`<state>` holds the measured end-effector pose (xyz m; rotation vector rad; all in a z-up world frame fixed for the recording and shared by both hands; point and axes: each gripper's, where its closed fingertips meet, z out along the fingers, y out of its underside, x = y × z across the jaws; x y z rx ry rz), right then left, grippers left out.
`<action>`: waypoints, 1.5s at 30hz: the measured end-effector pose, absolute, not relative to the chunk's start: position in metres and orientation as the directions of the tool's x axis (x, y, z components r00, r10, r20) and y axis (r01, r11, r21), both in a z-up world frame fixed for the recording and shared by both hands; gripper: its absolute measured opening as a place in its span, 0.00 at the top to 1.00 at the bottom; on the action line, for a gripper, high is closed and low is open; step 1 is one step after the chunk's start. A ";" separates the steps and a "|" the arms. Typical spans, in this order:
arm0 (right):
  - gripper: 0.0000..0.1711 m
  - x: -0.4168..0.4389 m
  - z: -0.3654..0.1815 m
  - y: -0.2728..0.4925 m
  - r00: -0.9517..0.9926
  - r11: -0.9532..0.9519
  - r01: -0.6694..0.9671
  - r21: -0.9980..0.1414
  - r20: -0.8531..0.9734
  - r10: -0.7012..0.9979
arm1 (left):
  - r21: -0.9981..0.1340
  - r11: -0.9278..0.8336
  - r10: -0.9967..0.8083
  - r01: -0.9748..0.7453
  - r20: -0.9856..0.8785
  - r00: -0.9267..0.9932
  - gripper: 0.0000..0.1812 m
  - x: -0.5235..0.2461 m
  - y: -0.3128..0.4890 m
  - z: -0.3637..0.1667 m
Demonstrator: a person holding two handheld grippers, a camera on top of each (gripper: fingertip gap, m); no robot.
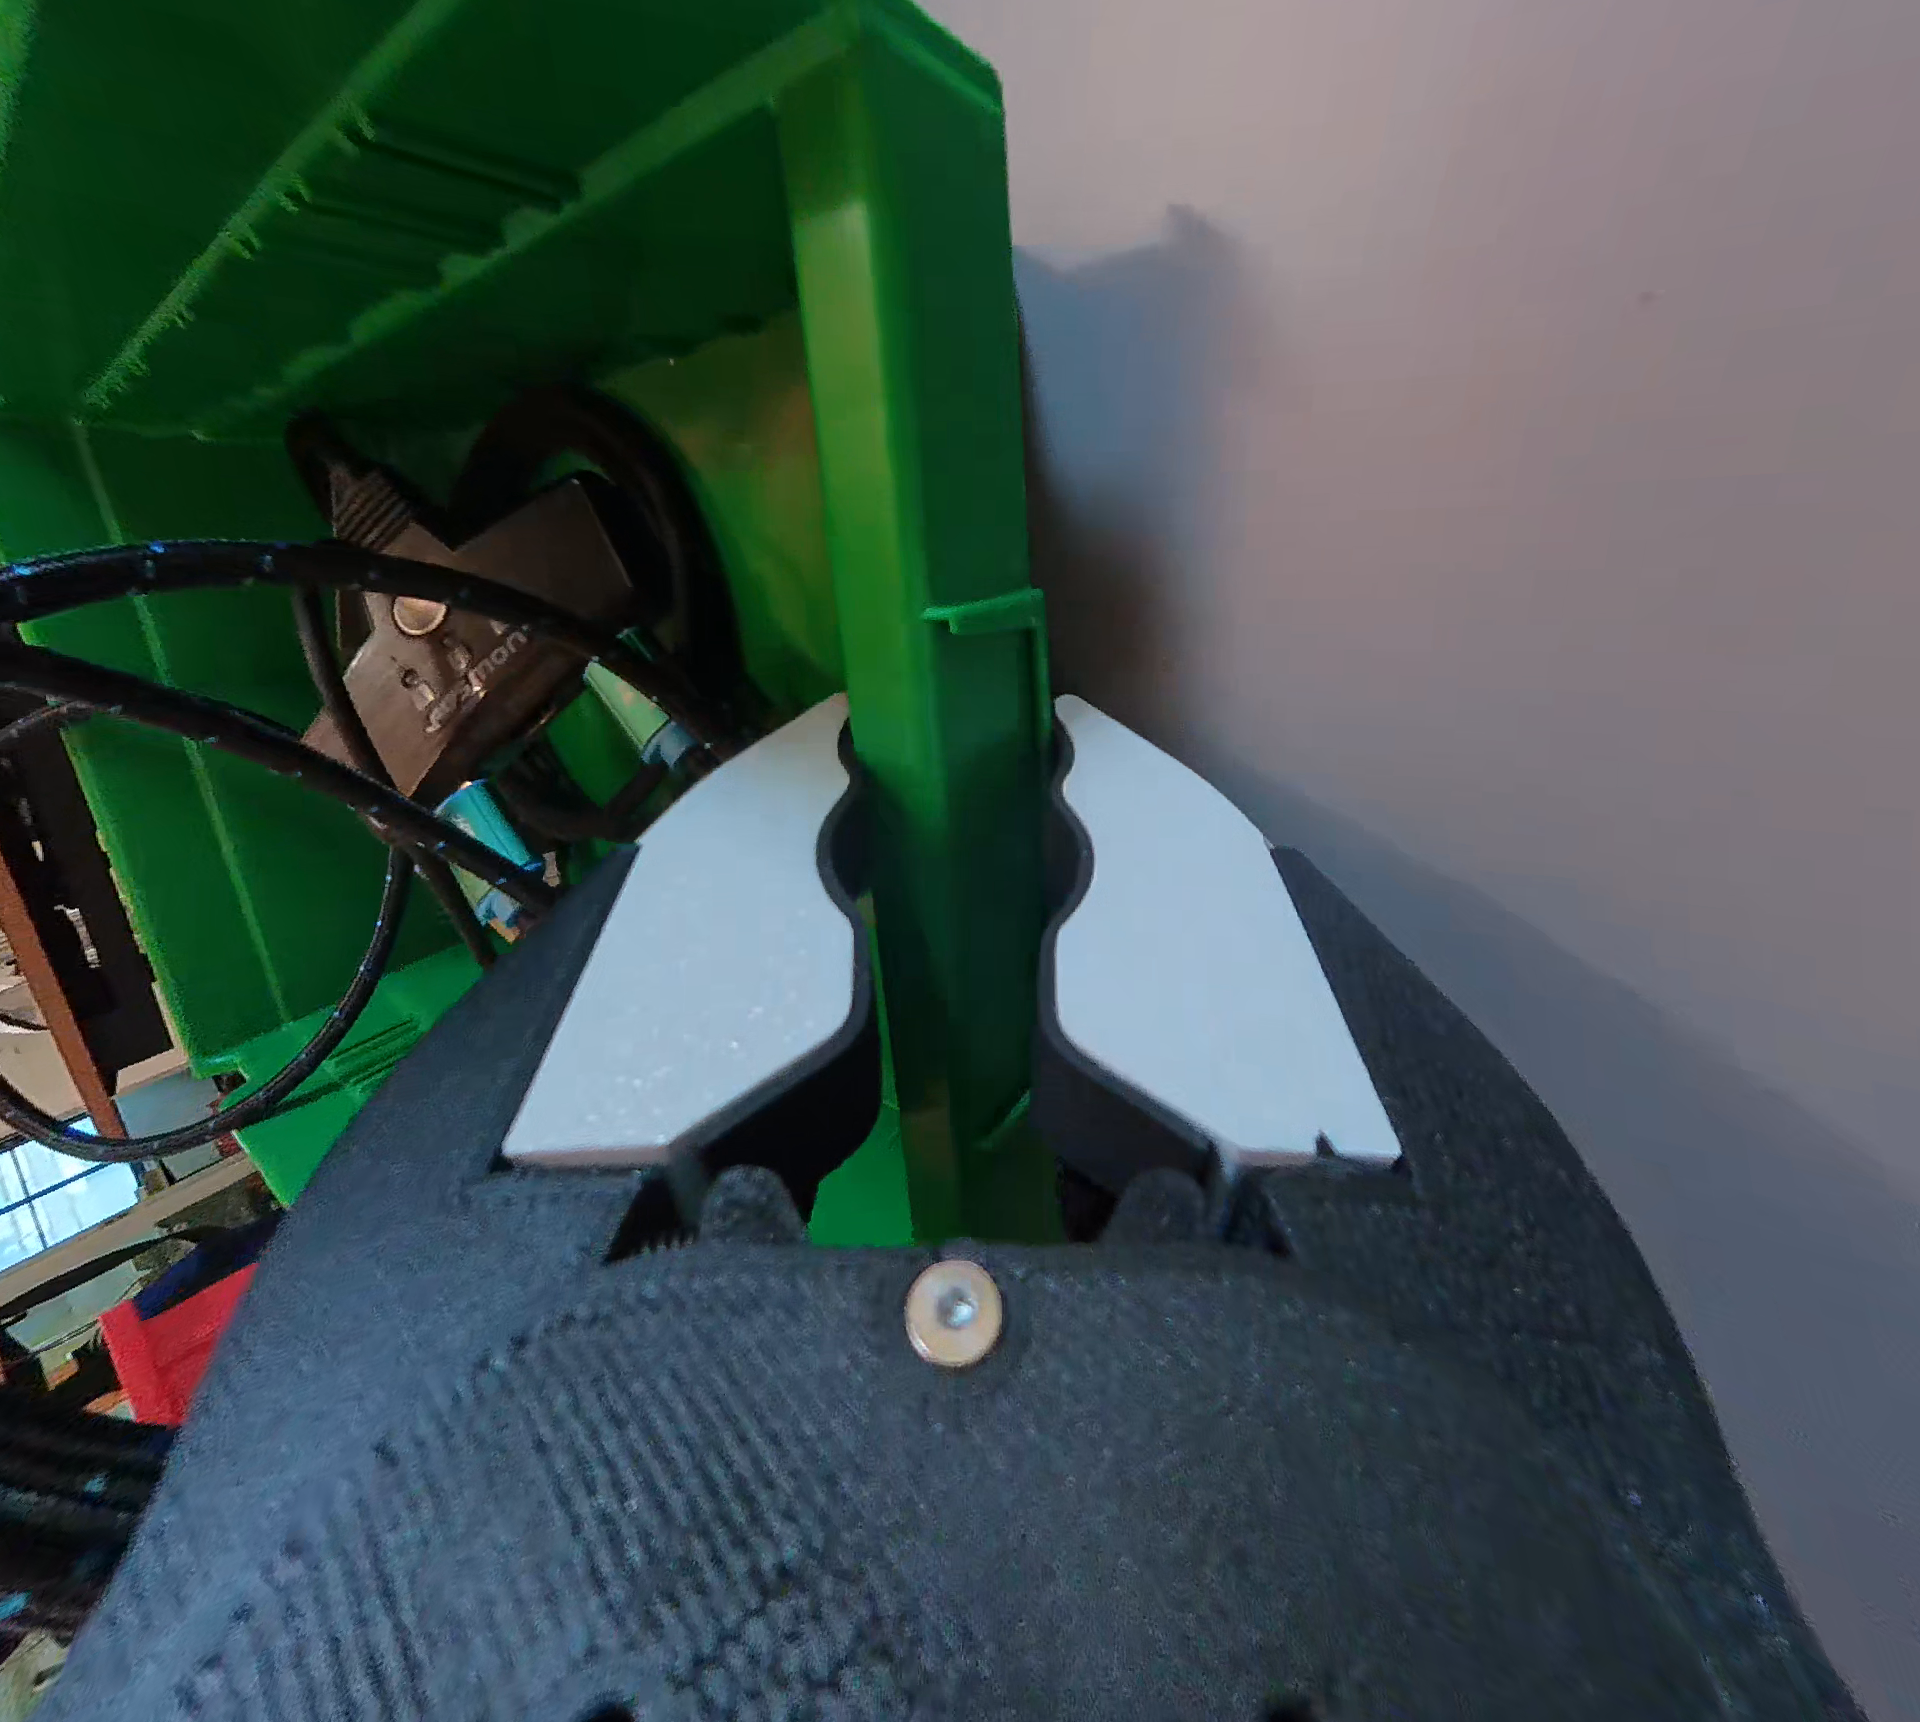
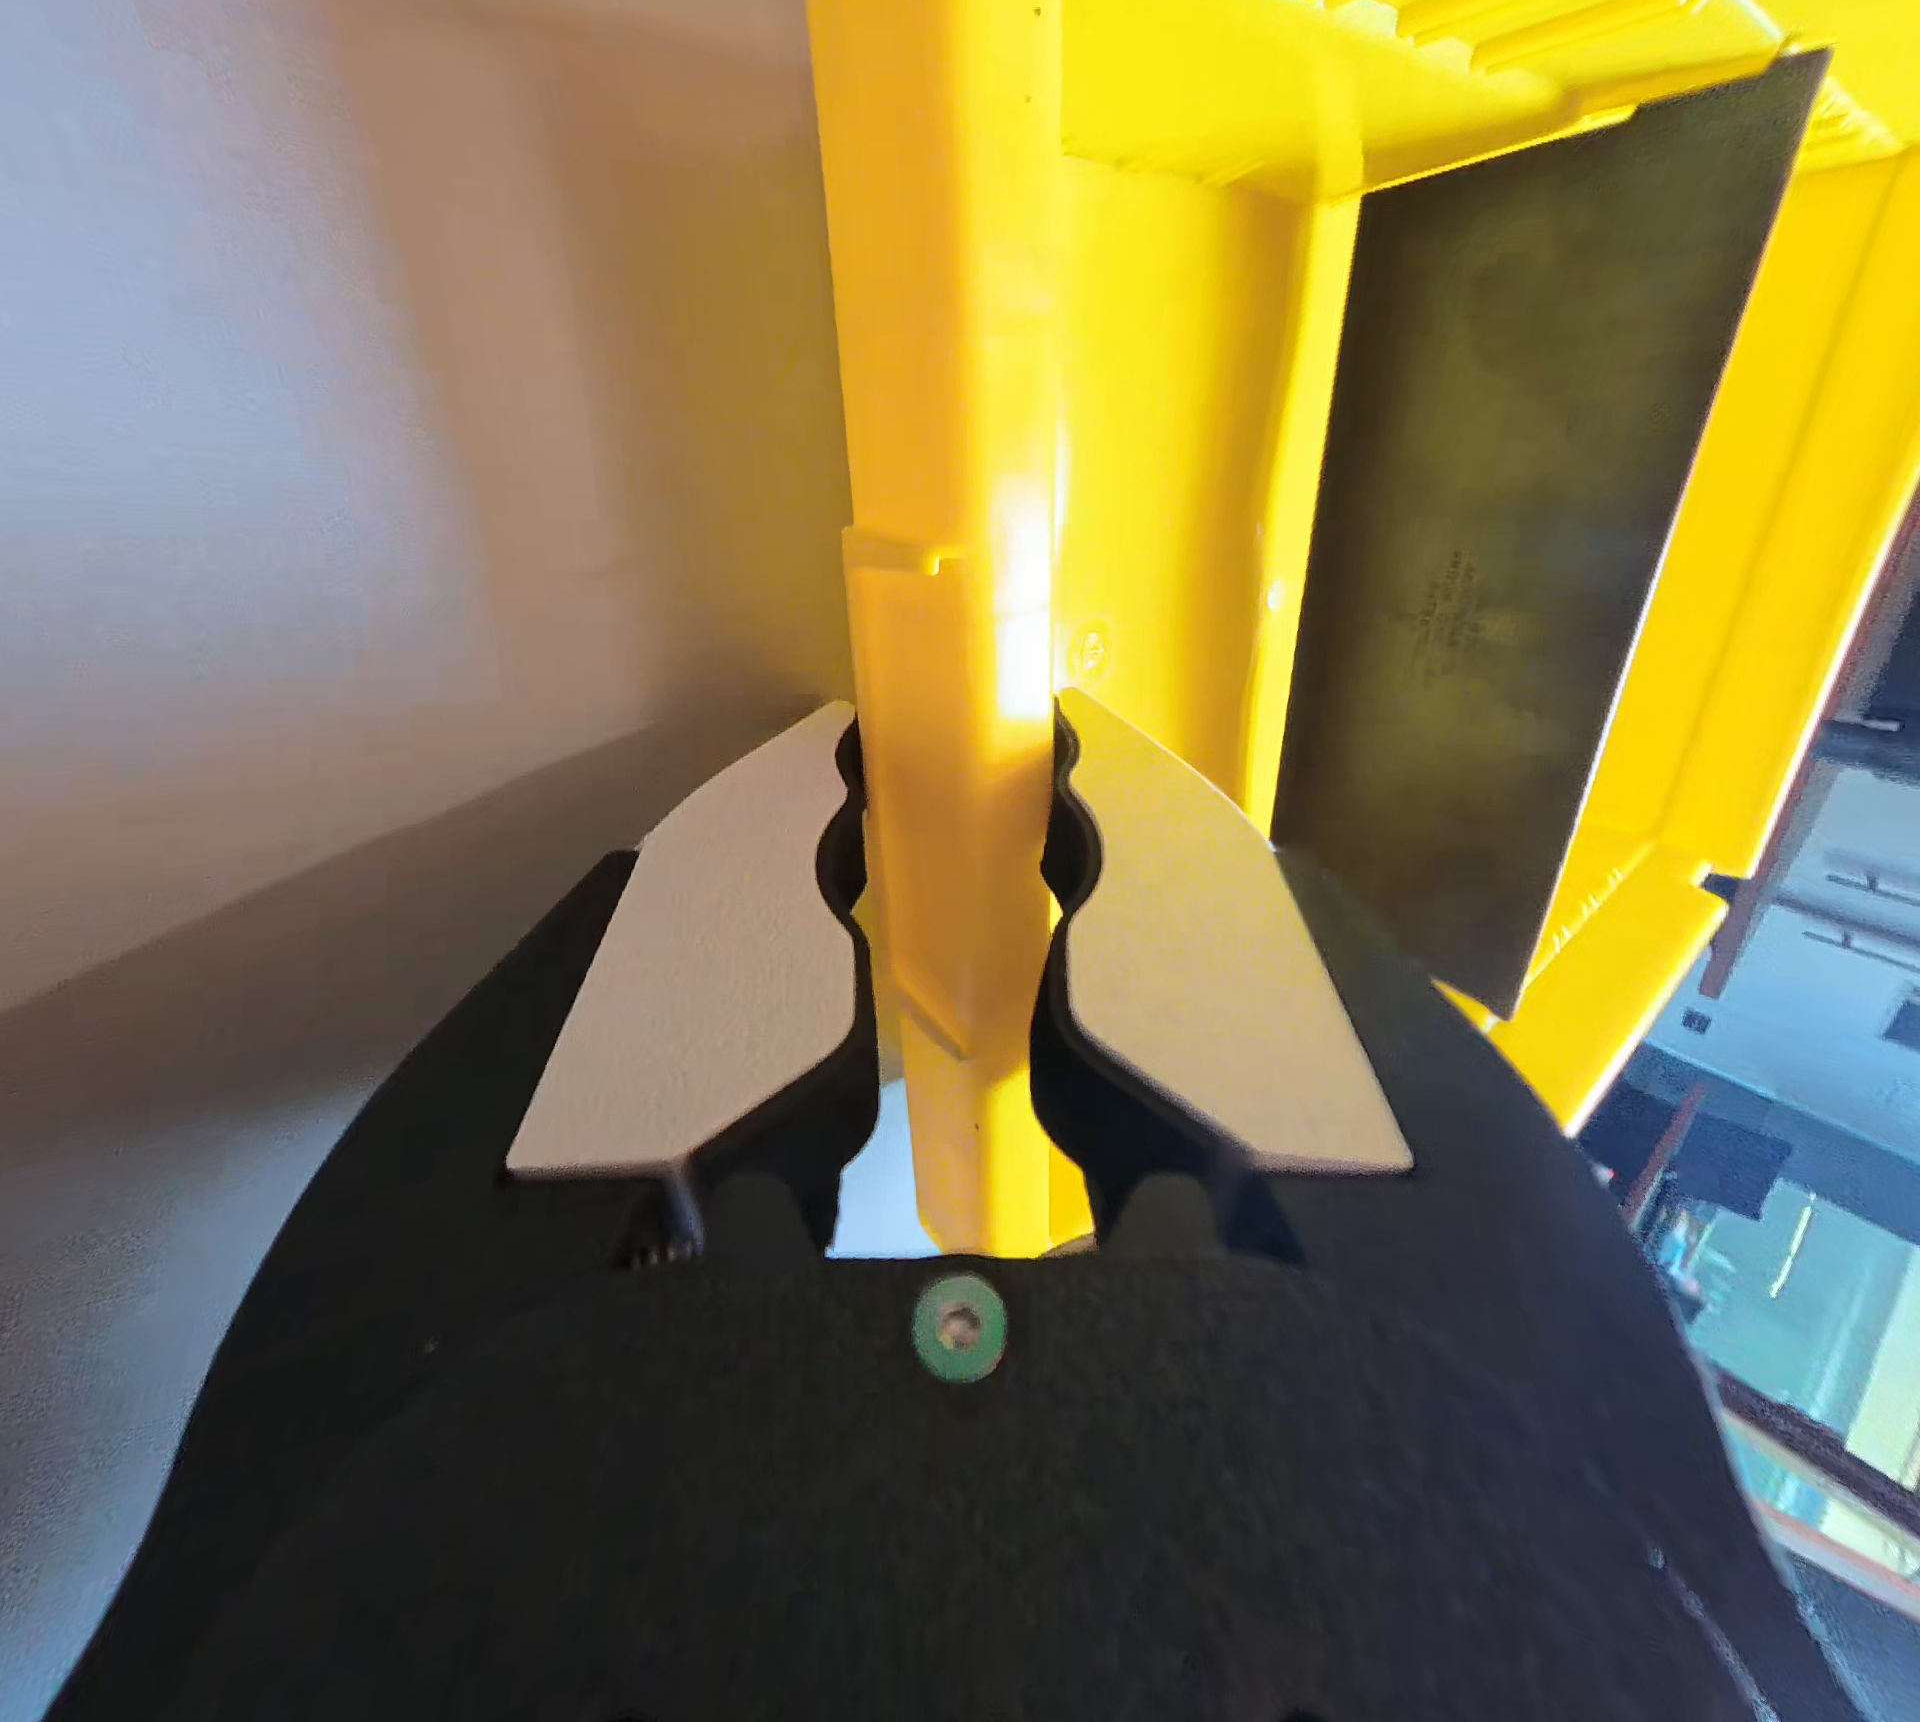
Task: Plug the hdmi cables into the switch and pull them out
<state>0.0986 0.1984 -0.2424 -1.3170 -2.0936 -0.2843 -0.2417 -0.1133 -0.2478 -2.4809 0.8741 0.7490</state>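
HDMI cables (image 1: 260, 737), black braided with teal-sleeved plugs, lie coiled inside the green bin (image 1: 436, 145) together with the switch (image 1: 457, 633), a small dark metal box resting slantwise among the loops; from the left wrist view we cannot tell whether any plug is seated in a port. Left hand-held gripper (image 1: 951, 841): we note it clenched on the green bin's corner wall, one finger inside the bin and one outside. Right hand-held gripper (image 2: 956, 851): clenched likewise on the corner wall of a yellow bin (image 2: 935, 322). Yellow bin contents: one flat dark sheet (image 2: 1538, 529), leaning against the inner side wall; no cable or switch shows there. Both bins appear tilted in the wide-angle views, against a pale tabletop (image 1: 1455, 322) or wall; we cannot say which, nor whether either bin is lifted or resting. Step in hand, as we judge it: positioning the two bins before any plugging begins, so the task proper is not yet started. Handling advice: we would keep each grip squarely on the stiff corner rib, move the green bin level and slowly so the switch and loose loops do not slide or spill over the open front, and set both bins down flat before releasing. Risk noted: a cable loop trails out of the green bin near the left fingers (image 1: 727, 924) and could snag.
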 end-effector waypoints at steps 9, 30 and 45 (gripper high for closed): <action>0.75 0.078 -0.186 0.181 -0.114 0.417 0.781 -0.465 0.550 0.827 | -0.303 -0.792 -0.187 -0.530 -0.705 0.684 0.70 -0.286 -0.096 -0.235; 0.85 0.023 -0.040 0.158 0.181 0.265 0.304 -0.915 0.329 0.927 | -0.675 -0.633 -0.045 -0.379 -0.457 0.889 0.76 -0.324 -0.081 -0.029; 0.88 0.019 -0.045 0.182 0.174 0.191 0.254 -0.948 0.239 0.955 | -0.445 -0.895 0.039 -0.023 -0.129 0.991 0.69 -0.400 -0.042 -0.161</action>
